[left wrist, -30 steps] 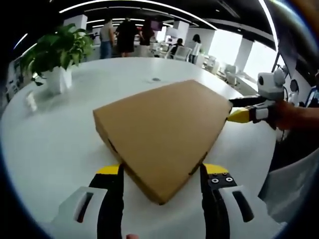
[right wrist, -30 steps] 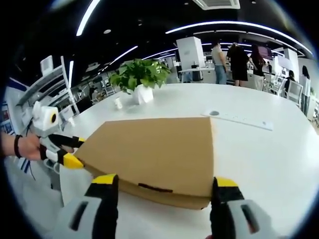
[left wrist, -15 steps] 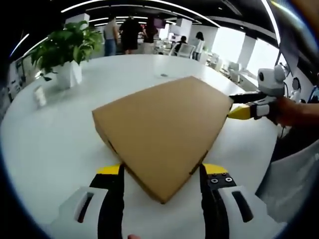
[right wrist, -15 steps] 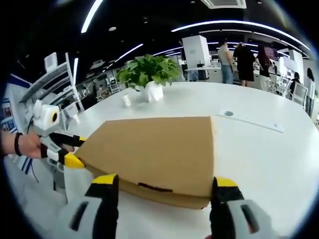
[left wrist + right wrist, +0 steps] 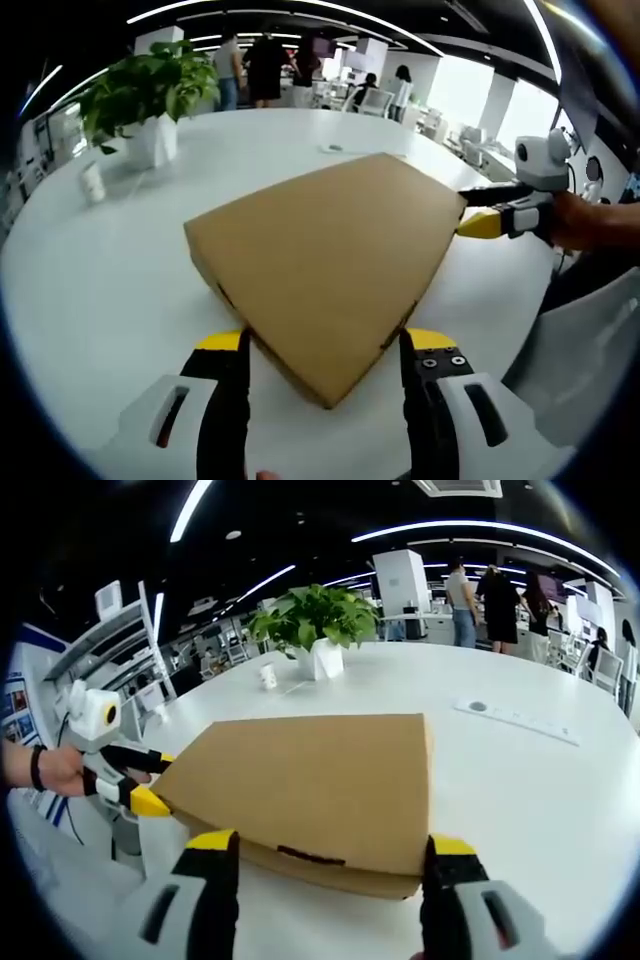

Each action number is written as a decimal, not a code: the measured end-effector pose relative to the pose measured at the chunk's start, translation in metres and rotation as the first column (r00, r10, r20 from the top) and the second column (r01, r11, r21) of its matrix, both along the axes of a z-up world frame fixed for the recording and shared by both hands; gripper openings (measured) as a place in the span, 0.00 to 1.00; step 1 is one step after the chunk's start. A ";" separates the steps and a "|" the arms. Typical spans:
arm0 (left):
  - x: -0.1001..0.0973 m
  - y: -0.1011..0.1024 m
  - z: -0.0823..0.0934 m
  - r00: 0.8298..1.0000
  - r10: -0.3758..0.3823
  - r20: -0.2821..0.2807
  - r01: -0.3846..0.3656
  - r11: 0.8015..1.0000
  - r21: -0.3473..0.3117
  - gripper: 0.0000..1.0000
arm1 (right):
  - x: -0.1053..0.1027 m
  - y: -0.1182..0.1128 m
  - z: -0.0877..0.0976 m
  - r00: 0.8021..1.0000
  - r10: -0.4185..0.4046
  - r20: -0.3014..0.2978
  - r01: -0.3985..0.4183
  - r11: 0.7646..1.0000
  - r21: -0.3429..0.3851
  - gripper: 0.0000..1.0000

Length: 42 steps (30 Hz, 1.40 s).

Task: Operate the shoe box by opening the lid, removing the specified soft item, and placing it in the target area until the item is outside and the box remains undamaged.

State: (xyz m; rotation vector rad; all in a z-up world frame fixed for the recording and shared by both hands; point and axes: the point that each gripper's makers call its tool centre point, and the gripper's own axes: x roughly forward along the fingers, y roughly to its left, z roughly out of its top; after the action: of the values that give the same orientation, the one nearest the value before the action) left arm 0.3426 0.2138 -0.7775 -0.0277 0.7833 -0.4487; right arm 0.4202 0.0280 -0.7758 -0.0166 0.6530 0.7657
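Straddling opposite corners of the closed shoe box [image 5: 320, 265] at frame centre on the table [image 5: 100, 290], my left gripper [image 5: 322, 345] & right gripper [image 5: 324, 848] gape open, probably not touching; uneven squeeze could crease cardboard.

Open-plan office. Long white table [image 5: 90, 300] with a potted plant [image 5: 140, 95] near its far edge; beyond it, people [image 5: 262, 68] standing, desks and chairs [image 5: 603, 665], white columns [image 5: 405, 580], strip lights [image 5: 480, 528] curving over a dark ceiling, bright windows [image 5: 520, 115] along one side.
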 end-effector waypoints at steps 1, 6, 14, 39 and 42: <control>-0.002 0.001 0.000 1.000 0.001 0.000 -0.001 1.000 0.000 0.61 | -0.002 0.001 0.000 1.000 0.001 -0.001 -0.001 1.000 -0.001 0.73; -0.010 0.005 0.000 1.000 0.003 0.000 -0.003 1.000 0.000 0.61 | -0.009 0.005 0.000 1.000 0.008 -0.004 -0.008 1.000 -0.004 0.73; -0.018 0.007 0.001 1.000 0.004 0.003 -0.004 1.000 -0.007 0.61 | -0.015 0.007 0.000 1.000 0.024 0.001 -0.024 1.000 -0.005 0.73; -0.018 0.009 0.003 0.998 0.052 0.028 -0.051 0.998 -0.028 0.58 | -0.014 0.001 -0.005 0.995 0.086 0.047 -0.081 0.991 -0.102 0.64; -0.019 0.009 0.004 0.998 0.057 0.031 -0.056 0.998 -0.034 0.57 | -0.015 0.001 -0.003 0.995 0.083 0.047 -0.078 0.992 -0.101 0.64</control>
State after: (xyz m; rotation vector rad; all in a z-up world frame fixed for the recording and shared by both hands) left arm 0.3236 0.2231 -0.7733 -0.0736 0.7414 -0.4073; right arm 0.4051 0.0287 -0.7792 -0.1535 0.6438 0.8072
